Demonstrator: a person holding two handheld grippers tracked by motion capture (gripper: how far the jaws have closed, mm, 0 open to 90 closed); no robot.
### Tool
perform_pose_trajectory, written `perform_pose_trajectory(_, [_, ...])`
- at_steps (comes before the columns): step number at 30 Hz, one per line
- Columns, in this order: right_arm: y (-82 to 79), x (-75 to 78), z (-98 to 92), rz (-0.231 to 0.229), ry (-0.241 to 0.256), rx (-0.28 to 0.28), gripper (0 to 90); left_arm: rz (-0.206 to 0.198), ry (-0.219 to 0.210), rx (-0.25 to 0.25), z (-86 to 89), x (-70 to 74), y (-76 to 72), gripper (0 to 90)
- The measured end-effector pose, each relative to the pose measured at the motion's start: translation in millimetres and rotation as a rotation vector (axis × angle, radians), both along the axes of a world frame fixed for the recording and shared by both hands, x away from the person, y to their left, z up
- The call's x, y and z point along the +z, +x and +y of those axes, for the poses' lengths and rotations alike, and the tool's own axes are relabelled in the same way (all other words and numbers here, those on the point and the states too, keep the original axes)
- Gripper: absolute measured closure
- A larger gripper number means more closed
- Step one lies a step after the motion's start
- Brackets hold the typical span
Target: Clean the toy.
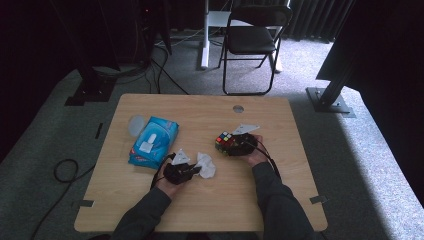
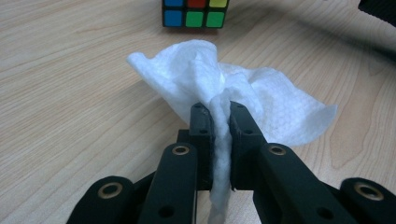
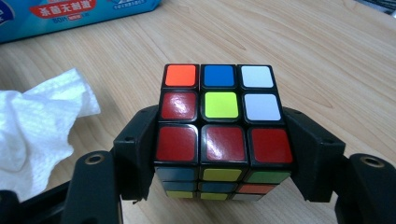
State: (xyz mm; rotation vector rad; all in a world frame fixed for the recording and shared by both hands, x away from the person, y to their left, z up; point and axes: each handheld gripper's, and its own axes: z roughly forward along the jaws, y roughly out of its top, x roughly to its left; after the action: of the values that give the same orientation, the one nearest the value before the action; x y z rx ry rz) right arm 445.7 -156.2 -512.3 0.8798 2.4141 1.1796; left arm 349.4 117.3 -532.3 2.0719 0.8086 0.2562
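A: Where does the work stand?

B: By my reading, both pickups are done and the wiping itself is not. The left gripper (image 2: 218, 116) has its jaws pinched nearly together on a crumpled white wet wipe (image 2: 233, 88), a fold of it pressed flat between them. The wipe sits on the pale wooden bench (image 1: 210, 200), just short of the cube.

A: And the cube?

B: The multicoloured black-framed puzzle cube (image 3: 219, 121) is clamped in the right gripper (image 3: 219, 154), jaws spread wide against two opposite sides, red squares facing up nearest the camera. From the high view it rests right of centre, close to the wipe but not touching it.

A: What remains?

B: Bringing wipe to cube and rubbing its faces, I'd judge. The blue plastic wipe packet (image 1: 154, 141) lies to the left, its flap apparently open, so closing it may also be left.
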Motion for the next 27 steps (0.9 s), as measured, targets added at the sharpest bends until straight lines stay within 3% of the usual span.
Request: perform_pose_trajectory(27, [-26.9,0.9,5.9,-0.012,-0.005,0.094,34.1,-0.042,-0.023,0.031,8.1,18.5,8.2,82.4])
